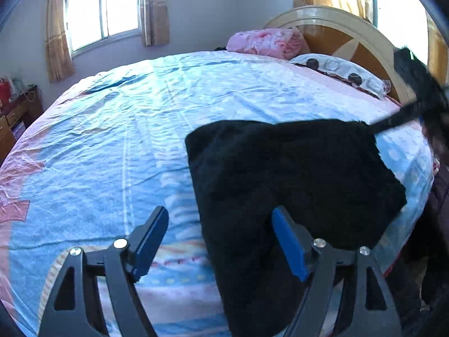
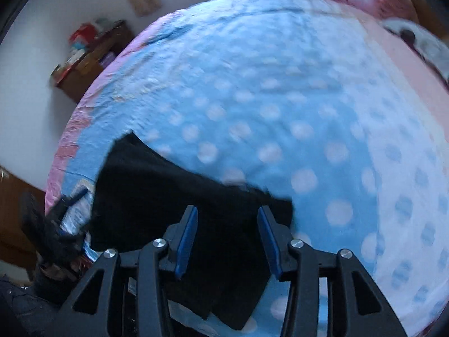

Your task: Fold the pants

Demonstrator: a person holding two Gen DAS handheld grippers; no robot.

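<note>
Black pants (image 1: 291, 185) lie folded into a thick rectangle on the blue bedspread (image 1: 118, 129), near the bed's right edge. My left gripper (image 1: 220, 214) is open and empty, hovering above the pants' left edge. In the right wrist view the pants (image 2: 157, 196) lie under my right gripper (image 2: 227, 213), which is open and empty just above them. The right gripper also shows as a dark blurred shape at the left wrist view's right edge (image 1: 415, 84). The left gripper shows at the left of the right wrist view (image 2: 56, 224).
A pink pillow (image 1: 266, 42) and a patterned pillow (image 1: 342, 73) lie by the wooden headboard (image 1: 345, 31). A wooden desk (image 2: 89, 59) with clutter stands by the far wall. A window (image 1: 103, 11) with curtains is behind the bed.
</note>
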